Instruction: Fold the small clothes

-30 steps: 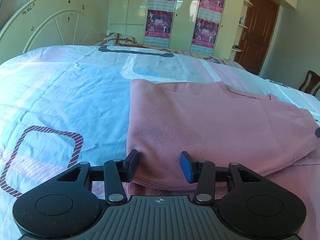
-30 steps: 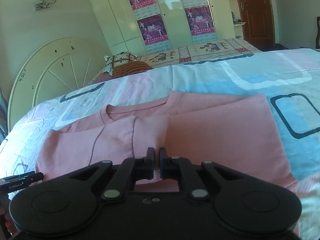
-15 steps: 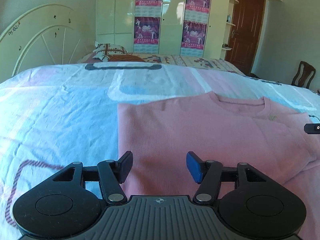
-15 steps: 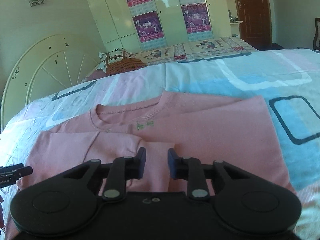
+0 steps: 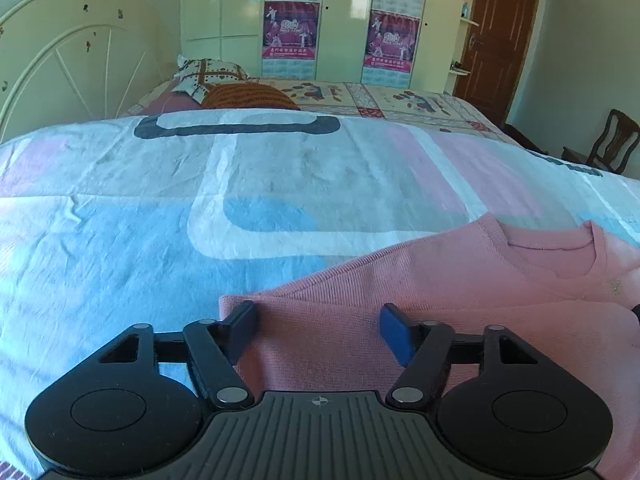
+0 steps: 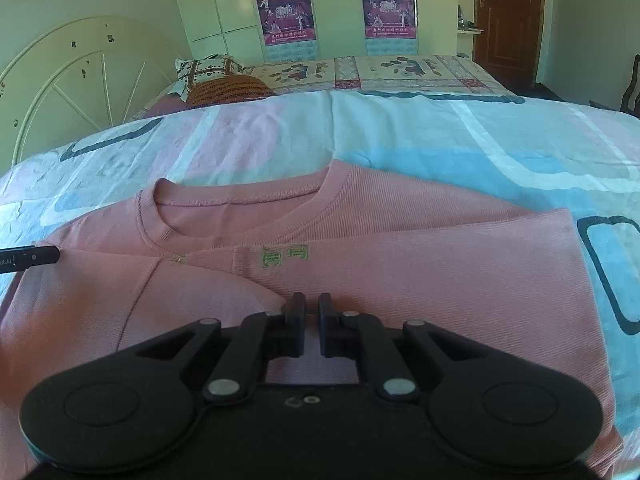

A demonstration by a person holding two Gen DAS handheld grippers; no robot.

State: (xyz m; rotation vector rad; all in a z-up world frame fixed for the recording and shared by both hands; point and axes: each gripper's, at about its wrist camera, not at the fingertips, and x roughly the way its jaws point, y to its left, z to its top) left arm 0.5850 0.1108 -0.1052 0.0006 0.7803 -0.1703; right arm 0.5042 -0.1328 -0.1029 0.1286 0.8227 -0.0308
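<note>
Pink sweater (image 6: 400, 280) hem hidden behind right tool (image 6: 311, 320)

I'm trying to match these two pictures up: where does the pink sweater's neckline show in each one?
Left wrist view: neckline at the far right, halfway down.
Right wrist view: neckline left of centre, above the green embroidery.
Shared landmark: the patterned pillow by the headboard.

— Where is the pink knitted sweater (image 6: 400, 268)?
— Flat on the patterned blue, pink and white bedspread (image 5: 160, 216).
— And behind?
— A patchwork pillow (image 6: 208, 72) by the cream arched headboard (image 6: 76, 80), tall cream wardrobe (image 5: 340, 20) farther back.
</note>
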